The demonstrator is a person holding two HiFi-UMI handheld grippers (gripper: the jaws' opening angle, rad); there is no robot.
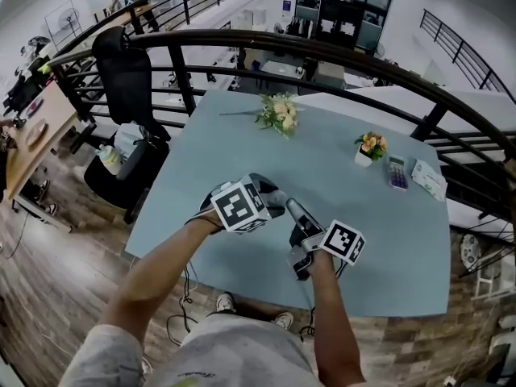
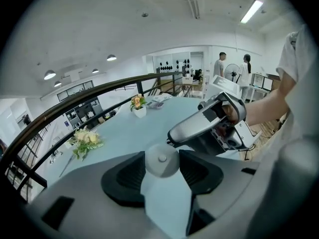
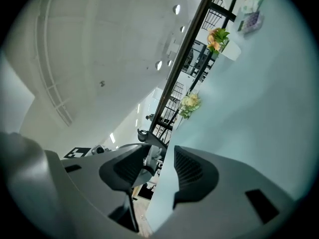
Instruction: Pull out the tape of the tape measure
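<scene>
A small round white tape measure (image 2: 161,159) sits between the black pads of my left gripper (image 2: 162,171), which is shut on it. In the head view my left gripper (image 1: 270,198) hovers over the near part of the light blue table (image 1: 339,135). My right gripper (image 1: 290,206) points its nose at the left gripper from the right, close by. In the left gripper view my right gripper (image 2: 174,136) lies just beyond the tape measure. From the right gripper view, its jaws (image 3: 160,156) stand apart, and the tape measure (image 3: 150,159) shows at the tip of the left finger. No drawn-out tape is visible.
A loose bunch of pale flowers (image 1: 278,113) lies at the table's far middle. A small white pot of orange flowers (image 1: 370,148), a calculator (image 1: 397,172) and a tissue pack (image 1: 428,179) sit at the right. A dark curved railing (image 1: 322,55) runs behind the table, and a black chair (image 1: 125,79) stands at the left.
</scene>
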